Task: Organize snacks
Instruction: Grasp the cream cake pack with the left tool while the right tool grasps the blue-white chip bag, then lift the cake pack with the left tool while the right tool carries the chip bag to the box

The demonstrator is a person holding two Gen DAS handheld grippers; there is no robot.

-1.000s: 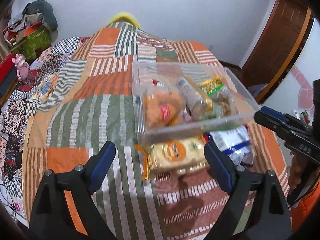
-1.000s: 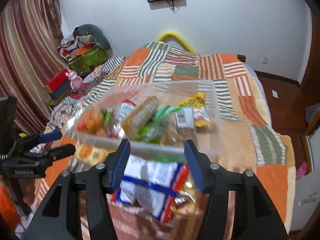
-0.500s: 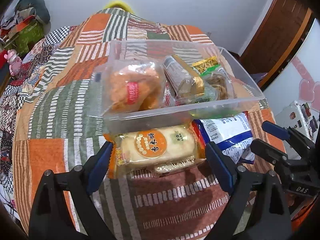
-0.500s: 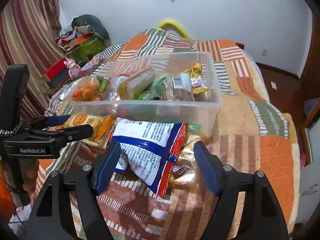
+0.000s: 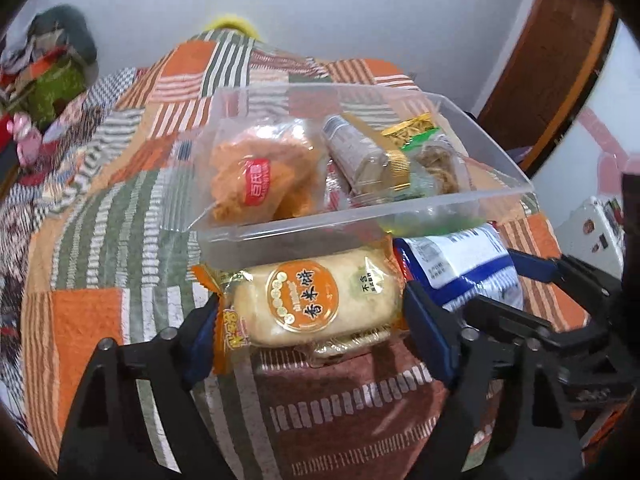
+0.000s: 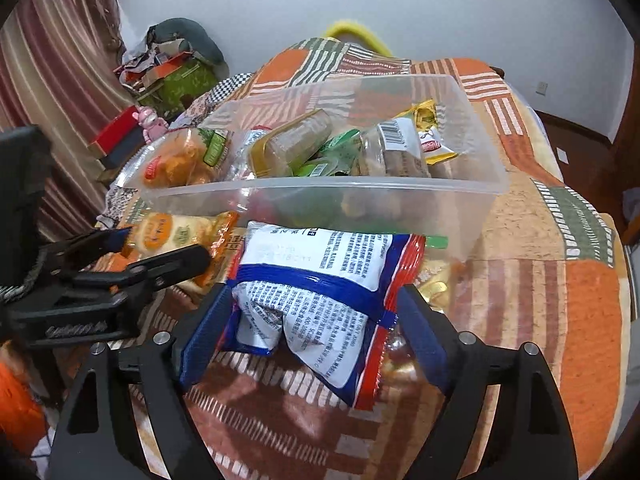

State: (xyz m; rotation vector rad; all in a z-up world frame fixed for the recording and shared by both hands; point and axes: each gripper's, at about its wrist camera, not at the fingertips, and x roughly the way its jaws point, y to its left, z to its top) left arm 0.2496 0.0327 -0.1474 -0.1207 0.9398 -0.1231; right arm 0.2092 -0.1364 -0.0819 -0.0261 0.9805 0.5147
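- Left gripper (image 5: 312, 330) is closing around the orange rice-cracker pack (image 5: 308, 304); pads are not visibly pressing.
- Right gripper (image 6: 312, 336) is opening astride the blue-white bag (image 6: 316, 300).
- Clear bin (image 5: 360, 216), holding packed snacks, is blocking directly beyond both packs on the quilt (image 5: 100, 200).
- Both grippers are sitting lower than a second ago.

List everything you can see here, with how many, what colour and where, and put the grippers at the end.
Storage bin: one, clear plastic, on the patchwork bedspread, holding several wrapped snacks.
Fried snack bag: one, clear with red label, left end of the bin.
Rice cracker pack: one, orange and cream, on the bedspread before the bin.
Blue and white bag: one, red-edged, beside the cracker pack.
Bedspread: one, orange, green, striped.
Pink toy: one, far left by red boxes.
Left gripper: black, blue pads, jaws closing around the cracker pack.
Right gripper: black, blue pads, jaws opening, the blue and white bag between them.
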